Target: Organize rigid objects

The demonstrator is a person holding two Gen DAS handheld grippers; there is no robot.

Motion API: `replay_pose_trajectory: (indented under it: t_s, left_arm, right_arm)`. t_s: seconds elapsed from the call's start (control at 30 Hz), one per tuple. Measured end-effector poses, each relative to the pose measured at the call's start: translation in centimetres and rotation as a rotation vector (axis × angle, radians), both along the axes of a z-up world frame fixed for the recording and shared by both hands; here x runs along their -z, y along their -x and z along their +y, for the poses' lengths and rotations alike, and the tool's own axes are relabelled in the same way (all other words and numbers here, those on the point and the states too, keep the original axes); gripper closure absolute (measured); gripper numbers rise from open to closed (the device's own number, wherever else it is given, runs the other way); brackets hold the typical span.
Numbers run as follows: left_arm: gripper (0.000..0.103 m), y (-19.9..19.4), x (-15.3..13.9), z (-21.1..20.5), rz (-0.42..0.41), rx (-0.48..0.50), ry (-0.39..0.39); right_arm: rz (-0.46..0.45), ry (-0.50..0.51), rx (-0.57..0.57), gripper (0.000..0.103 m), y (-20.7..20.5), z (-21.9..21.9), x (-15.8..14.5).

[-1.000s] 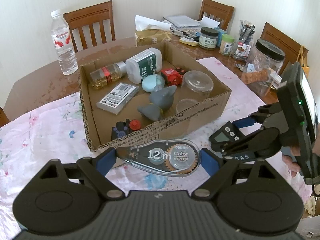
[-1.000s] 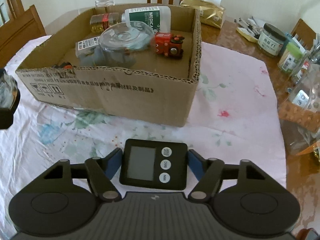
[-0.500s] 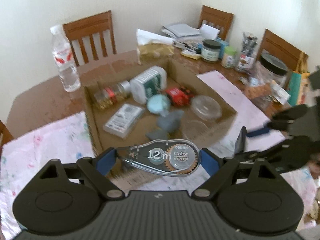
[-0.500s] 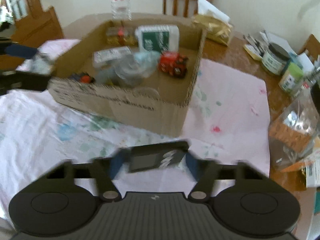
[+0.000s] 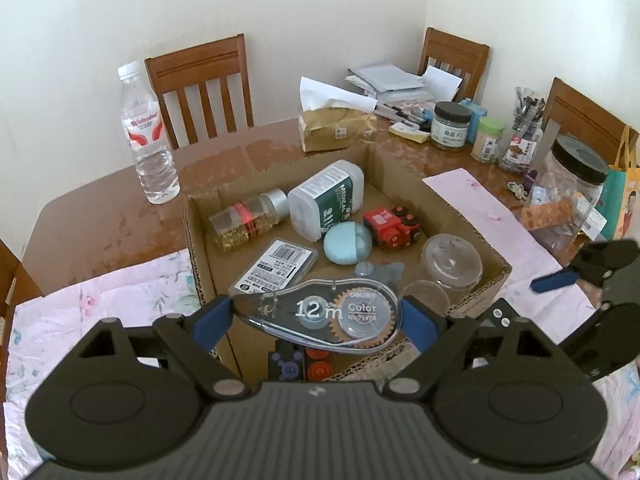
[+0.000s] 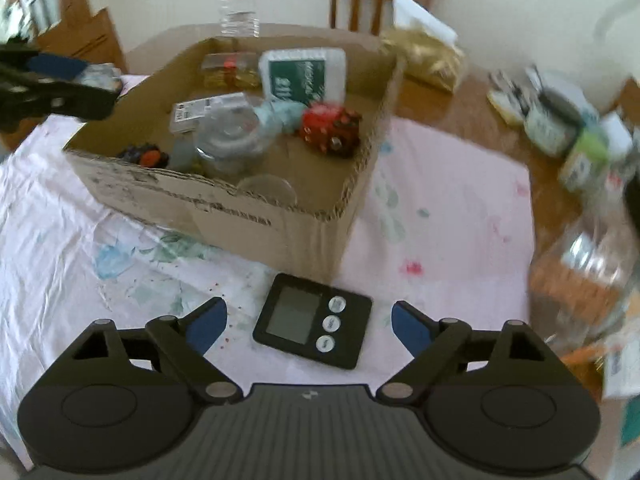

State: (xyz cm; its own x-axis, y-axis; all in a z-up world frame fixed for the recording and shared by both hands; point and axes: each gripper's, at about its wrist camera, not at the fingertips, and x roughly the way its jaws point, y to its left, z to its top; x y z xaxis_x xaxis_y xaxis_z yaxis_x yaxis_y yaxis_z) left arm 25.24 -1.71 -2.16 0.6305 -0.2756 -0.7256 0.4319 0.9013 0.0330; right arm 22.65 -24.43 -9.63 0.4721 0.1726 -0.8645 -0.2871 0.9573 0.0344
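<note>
While left tool [image 5: 316, 316] clamps tape dispenser [image 5: 320, 314] above box [image 6: 240, 212] rim, right tool [image 6: 309, 320] gapes (timer [image 6: 312, 322] free).

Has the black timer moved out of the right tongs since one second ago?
Yes. The black timer has left the open right tongs and lies on the pink cloth, before the cardboard box.

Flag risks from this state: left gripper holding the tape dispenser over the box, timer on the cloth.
1. The clear correction-tape dispenser in the left gripper hangs above the brown cardboard box; dropped here, it may land on the clear round plastic lids.
2. The black digital timer lies on the cloth outside the box, between the open right gripper's fingers, so it remains unsorted.
</note>
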Motion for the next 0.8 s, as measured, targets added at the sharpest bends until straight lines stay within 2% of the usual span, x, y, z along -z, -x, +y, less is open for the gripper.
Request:
replay_pose_trajectory:
  t_s: [0.23, 0.3, 0.4, 0.8]
  left_arm:
    - [0.014, -0.2, 0.1, 0.1, 0.008, -0.014, 0.001]
    - [0.014, -0.3, 0.1, 0.1, 0.010, -0.013, -0.002]
    - [0.014, -0.7, 0.3, 0.0, 0.010, -0.012, -0.006]
    - [0.013, -4.6, 2.0, -0.9, 0.012, -0.029, -0.048]
  right_arm:
    - [-0.005, 0.058, 0.161, 0.014, -0.1, 1.8, 3.6]
    - [-0.019, 0.038, 0.181, 0.014, -0.2, 1.8, 3.8]
    - [-0.029, 0.038, 0.171, 0.029, -0.4, 1.8, 3.6]
    - [-0.005, 0.044, 0.132, 0.029, 0.0, 1.8, 2.8]
